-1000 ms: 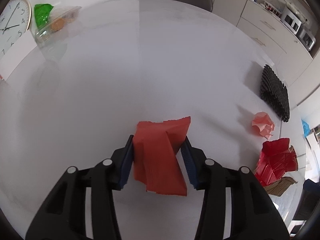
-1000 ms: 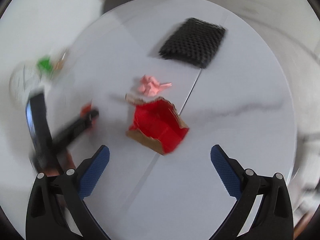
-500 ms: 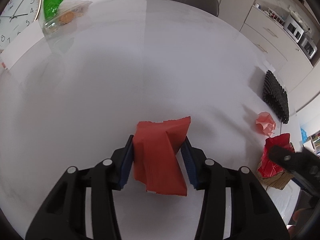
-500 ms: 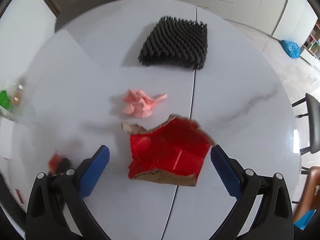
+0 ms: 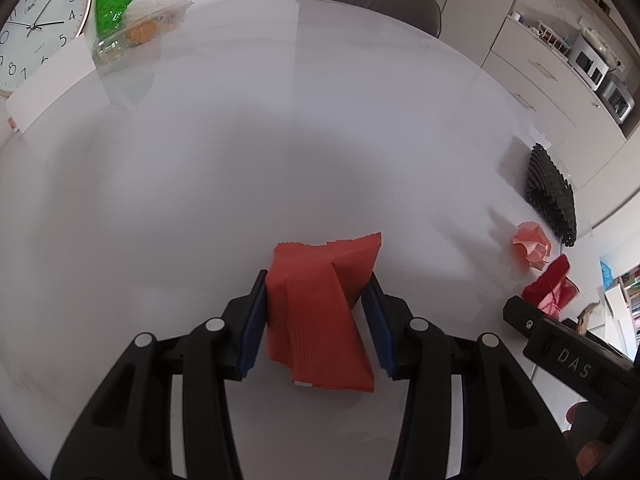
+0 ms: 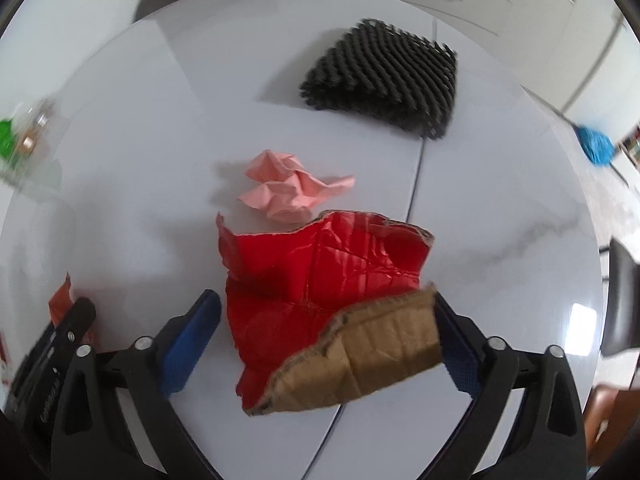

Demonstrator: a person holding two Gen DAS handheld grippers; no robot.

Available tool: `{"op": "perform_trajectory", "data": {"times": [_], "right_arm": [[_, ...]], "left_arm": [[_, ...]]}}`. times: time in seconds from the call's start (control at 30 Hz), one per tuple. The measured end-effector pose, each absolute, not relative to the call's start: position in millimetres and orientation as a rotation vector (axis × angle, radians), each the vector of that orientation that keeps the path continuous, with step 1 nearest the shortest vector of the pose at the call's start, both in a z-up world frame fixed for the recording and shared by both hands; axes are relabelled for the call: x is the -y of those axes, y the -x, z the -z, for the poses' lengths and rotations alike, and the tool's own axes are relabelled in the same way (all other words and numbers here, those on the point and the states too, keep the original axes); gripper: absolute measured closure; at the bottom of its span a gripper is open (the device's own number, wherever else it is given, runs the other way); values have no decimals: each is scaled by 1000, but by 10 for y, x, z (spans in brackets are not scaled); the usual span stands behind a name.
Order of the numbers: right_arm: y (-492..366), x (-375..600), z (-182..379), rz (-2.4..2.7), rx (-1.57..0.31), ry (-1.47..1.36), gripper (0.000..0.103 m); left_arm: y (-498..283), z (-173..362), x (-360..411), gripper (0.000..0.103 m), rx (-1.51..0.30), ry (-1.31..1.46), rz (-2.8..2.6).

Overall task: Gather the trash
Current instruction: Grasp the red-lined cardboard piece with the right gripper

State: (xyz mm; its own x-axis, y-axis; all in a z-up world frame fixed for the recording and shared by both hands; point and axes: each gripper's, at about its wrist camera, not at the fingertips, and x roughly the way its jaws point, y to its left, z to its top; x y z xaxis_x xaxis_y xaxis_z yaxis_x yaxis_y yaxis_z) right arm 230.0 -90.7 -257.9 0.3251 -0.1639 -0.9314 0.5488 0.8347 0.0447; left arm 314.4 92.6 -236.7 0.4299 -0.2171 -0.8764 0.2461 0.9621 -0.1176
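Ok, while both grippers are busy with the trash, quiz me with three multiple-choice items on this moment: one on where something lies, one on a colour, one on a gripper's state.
1. Where does the crumpled pink paper lie?
A. Between the red torn cardboard and the black foam mat
B. Inside the left gripper
C. On top of the mat

2. What colour is the wrapper in the left gripper?
A. Green
B. Orange-red
C. Black

3. How does the right gripper stand?
A. Shut on the pink paper
B. Shut with nothing in it
C. Open, its fingers either side of the cardboard

Answers:
1. A, the right wrist view shows the paper on the table just beyond the cardboard, with the mat farther back.
2. B, the left wrist view shows an orange-red wrapper between the blue pads.
3. C, the jaws are wide apart, flanking the cardboard.
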Motion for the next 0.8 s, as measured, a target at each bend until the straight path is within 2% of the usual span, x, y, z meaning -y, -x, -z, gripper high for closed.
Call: {"op": "perform_trajectory", "data": {"times": [0.37,0.57,0.8], "right_arm": [[-2216,950,2575,311,-1129,-252,17],[-2120,965,2461,246,-1107,-208,30],[-2033,1042,2436,160,-1098,-282,32]], "left_arm": [[-3062,2345,-952,58,-1086,-1,287],[-2971,2245,-982,58,-1070,16,290],[-2823,2122,-956,58,-1052,14,307]]}}
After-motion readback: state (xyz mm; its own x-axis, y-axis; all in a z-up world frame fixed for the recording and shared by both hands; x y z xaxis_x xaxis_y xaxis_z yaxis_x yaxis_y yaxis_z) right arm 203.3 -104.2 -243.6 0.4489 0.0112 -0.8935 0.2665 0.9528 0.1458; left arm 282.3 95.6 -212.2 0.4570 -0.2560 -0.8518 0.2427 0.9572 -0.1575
